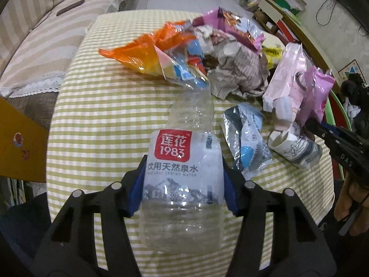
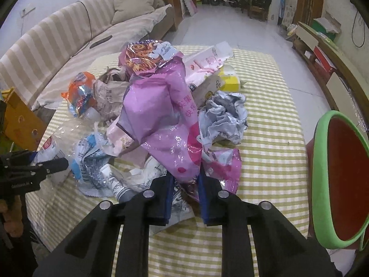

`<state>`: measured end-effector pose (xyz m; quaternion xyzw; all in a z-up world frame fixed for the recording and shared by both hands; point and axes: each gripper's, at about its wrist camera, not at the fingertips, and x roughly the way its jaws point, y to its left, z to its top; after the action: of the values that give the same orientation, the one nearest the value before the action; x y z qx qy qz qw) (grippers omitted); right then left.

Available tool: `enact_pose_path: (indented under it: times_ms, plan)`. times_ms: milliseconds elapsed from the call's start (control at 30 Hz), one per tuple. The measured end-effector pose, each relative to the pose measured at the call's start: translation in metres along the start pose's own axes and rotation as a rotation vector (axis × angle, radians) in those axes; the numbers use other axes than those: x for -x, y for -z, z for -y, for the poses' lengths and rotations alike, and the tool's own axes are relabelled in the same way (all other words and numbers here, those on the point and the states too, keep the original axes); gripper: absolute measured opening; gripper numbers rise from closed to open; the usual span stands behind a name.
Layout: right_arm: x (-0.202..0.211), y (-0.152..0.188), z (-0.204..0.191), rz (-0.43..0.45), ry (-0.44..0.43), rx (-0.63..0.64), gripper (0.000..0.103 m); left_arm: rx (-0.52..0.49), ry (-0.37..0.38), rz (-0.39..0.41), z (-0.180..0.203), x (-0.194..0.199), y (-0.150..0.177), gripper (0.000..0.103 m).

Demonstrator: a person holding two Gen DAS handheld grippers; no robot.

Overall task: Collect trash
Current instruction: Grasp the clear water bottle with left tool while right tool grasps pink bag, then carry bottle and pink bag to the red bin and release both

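Clear plastic bottle (image 1: 184,173) sits clamped in the left claw (image 1: 183,182), long axis pointing ahead toward the trash pile on the worktop (image 1: 92,115); right claw (image 2: 184,198) pinches a pink wrapper (image 2: 166,120) beside it.

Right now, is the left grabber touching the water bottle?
Touching. In the left wrist view, the left gripper has both blue pads pressed against the water bottle label, one on each side.

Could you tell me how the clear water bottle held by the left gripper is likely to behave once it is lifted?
The water bottle looks empty, so it is probably very light. Its thin clear wall is dented near the neck, so it may buckle under the left gripper. Being round, it could roll if released on the tablecloth.
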<state>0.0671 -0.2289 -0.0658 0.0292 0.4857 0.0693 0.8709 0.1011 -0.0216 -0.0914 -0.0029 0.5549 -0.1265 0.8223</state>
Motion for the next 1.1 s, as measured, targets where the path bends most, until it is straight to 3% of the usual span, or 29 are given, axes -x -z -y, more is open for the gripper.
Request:
enact_pose_path:
  times_ms: [500,1100]
  plan:
    - [0.056,0.001,-0.006,0.101,-0.049,-0.018,0.017,0.036,0.025,0.103,-0.005,0.058,0.030,0.054]
    - [0.100,-0.011,-0.006,0.202,-0.093,-0.056,0.017,-0.017,0.048,0.228,0.028,0.110,0.004,0.054]
